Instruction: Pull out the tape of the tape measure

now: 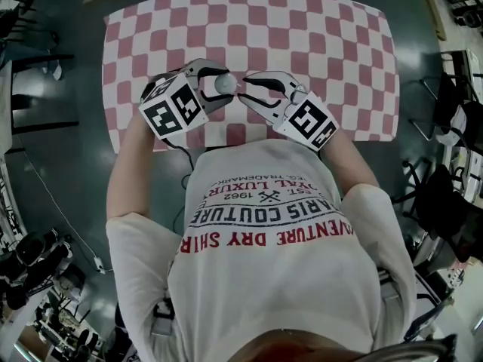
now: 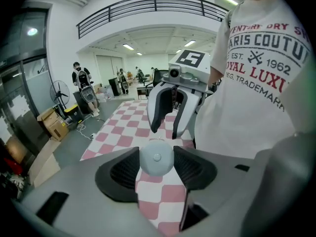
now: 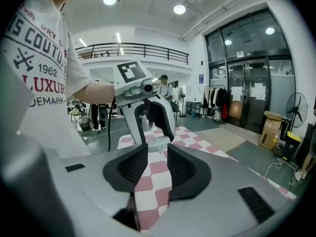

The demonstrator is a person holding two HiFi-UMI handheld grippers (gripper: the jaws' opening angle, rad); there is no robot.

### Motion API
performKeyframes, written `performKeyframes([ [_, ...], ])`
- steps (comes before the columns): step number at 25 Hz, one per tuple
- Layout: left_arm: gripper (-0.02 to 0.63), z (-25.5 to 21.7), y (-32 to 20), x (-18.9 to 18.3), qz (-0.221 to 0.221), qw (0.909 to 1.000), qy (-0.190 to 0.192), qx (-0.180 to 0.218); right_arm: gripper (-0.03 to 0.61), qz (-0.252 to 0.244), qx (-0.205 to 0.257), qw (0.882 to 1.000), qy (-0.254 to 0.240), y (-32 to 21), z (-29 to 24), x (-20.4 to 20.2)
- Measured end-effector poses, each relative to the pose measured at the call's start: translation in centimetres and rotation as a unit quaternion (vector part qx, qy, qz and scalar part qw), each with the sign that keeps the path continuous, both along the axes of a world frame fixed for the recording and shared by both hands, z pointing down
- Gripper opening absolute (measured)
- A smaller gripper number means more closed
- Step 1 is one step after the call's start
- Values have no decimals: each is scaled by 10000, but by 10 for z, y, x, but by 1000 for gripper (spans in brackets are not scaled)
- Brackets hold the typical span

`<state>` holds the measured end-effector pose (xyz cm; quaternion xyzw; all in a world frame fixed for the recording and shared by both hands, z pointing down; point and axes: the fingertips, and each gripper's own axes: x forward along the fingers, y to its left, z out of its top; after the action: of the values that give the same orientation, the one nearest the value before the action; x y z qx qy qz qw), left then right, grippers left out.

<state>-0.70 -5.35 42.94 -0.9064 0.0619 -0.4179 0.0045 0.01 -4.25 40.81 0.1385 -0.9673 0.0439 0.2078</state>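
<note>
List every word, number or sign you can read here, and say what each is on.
"VENTURE DRY", cut off at both ends: shirt
"ARIS COUTURE": shirt
"EST. 1962": shirt
"OYAL LUXU", cut off: shirt
"TRADEMARK": shirt
Blue wall sign: too small to read.
Tape measure: no readable print.
Cubes: square markers only, no words.

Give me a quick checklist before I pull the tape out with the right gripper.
1. Tape measure clamped in the left gripper: ok.
2. Right gripper lined up on the tape measure: ok.
3. Right jaws closed on the tape's tab: not ok, they stand apart with only the checked tablecloth showing between them.
4. Where the tab sits: cannot tell, none visible.
5. Both grippers held above the cloth: ok.
</note>
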Motion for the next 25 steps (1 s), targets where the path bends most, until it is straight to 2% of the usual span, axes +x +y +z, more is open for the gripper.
performKeyframes([
  [6, 232, -6, 10, 5, 220, 9998, -15, 5, 112, -107, -44, 9999, -108, 5, -1, -1],
  [9, 232, -7, 11, 5, 331, 9994, -39, 28, 78, -300, -149, 9994, -125, 9, -1, -4],
  [17, 232, -7, 20, 3, 750, 9972, -30, 36, 46, -752, -305, 9967, -65, 15, 0, -4],
  [25, 232, -1, 7, 2, 543, 9985, 37, 57, 34, -620, -112, 9980, 35, 1, 6, -5],
])
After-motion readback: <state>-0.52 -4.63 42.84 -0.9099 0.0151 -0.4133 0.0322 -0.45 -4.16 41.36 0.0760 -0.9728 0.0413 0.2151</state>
